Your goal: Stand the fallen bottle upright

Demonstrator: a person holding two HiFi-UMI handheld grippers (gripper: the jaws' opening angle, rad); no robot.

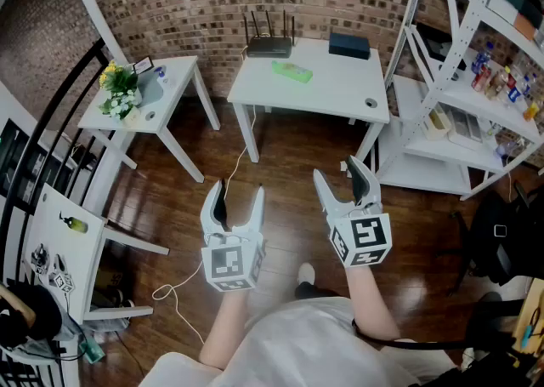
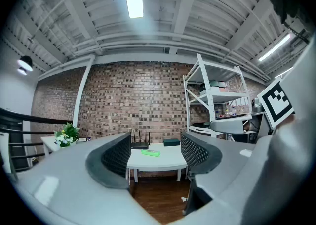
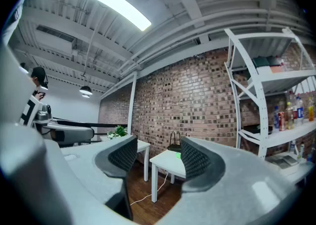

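A green bottle (image 1: 291, 71) lies on its side near the back of the white table (image 1: 340, 92), far ahead of both grippers. It also shows as a small green shape (image 2: 150, 153) between the jaws in the left gripper view, and as a green sliver (image 3: 177, 155) in the right gripper view. My left gripper (image 1: 239, 190) hangs level over the wooden floor, jaws apart and empty. Beside it, my right gripper (image 1: 337, 168) is held level too, with a clear gap between its pads and nothing in it.
A black router (image 1: 270, 43) and a dark box (image 1: 349, 44) stand at the table's back edge. A small table with flowers (image 1: 119, 92) is at the left, a white shelf unit (image 1: 476, 88) at the right. A white cable (image 1: 242, 156) trails across the floor.
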